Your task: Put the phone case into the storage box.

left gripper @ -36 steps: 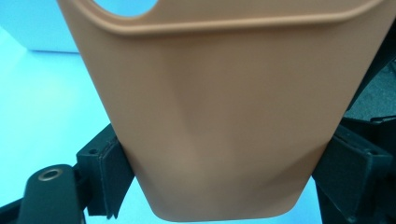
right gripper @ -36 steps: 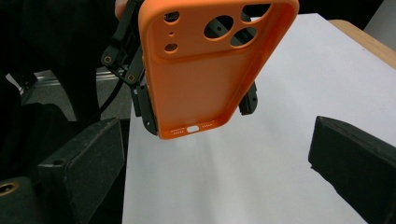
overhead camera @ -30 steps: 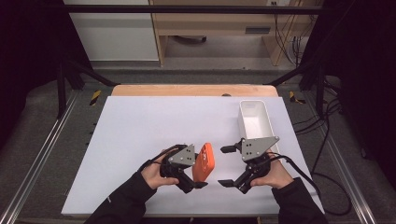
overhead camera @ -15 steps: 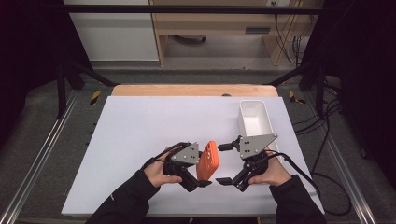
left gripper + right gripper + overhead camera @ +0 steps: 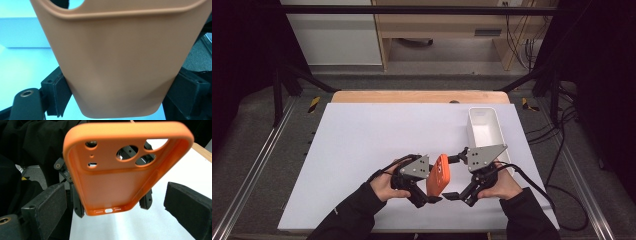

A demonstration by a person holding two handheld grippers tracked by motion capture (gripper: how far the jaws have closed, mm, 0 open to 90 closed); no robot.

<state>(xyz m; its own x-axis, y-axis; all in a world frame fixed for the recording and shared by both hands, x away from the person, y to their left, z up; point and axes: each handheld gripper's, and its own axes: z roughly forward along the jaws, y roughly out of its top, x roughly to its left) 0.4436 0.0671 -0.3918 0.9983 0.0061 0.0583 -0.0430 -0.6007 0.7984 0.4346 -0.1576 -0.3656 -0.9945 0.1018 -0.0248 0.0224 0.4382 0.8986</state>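
Orange phone case (image 5: 438, 174) is held up off the white table (image 5: 362, 150), near its front edge, between the two grippers. Left gripper (image 5: 424, 192) is clamped on the case; in the left gripper view the pads (image 5: 58, 92) press both long sides of it near the lower end. Right gripper (image 5: 457, 175) has its jaws apart either side of the case; in the right gripper view the pads (image 5: 50, 205) stand clear of the case edges, no contact. Those jaws have just been closing in, case between them. Case's open inner side, camera cutouts up, faces the right gripper. White bin (image 5: 484, 127) sits on the table beyond the right hand (image 5: 494, 182), well apart from the case.
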